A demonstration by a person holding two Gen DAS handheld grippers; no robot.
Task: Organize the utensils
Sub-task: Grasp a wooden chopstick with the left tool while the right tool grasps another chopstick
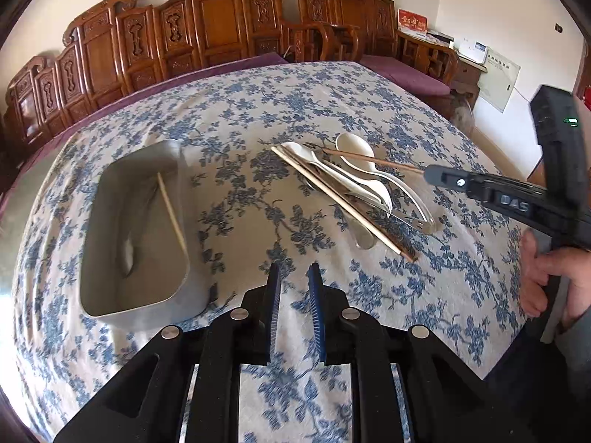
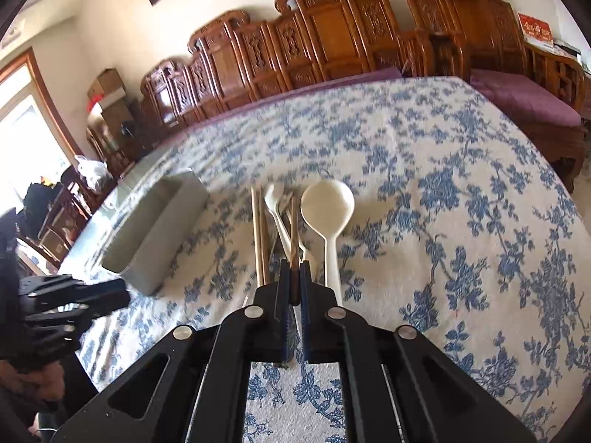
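Note:
A heap of utensils lies mid-table: a large white spoon [image 2: 327, 206], a smaller white spoon [image 2: 275, 199], pale chopsticks [image 2: 258, 236] and metal pieces [image 1: 417, 221]. My right gripper [image 2: 294, 269] is shut on the near end of a dark brown chopstick [image 2: 294, 236], which slants above the heap [image 1: 373, 160]. To the left stands a metal tray [image 1: 155, 317] holding one pale chopstick [image 1: 171, 214]. My left gripper [image 1: 293, 273] hovers over the cloth between the tray and the heap, its jaws slightly apart with nothing between them.
A blue-flowered cloth [image 1: 332, 103] covers the round table. Carved wooden chairs [image 1: 207, 26] with purple cushions line the far edge. A hand [image 1: 554, 277] grips the right tool at the right rim. The left tool [image 2: 118, 295] shows beside the tray [image 2: 166, 247].

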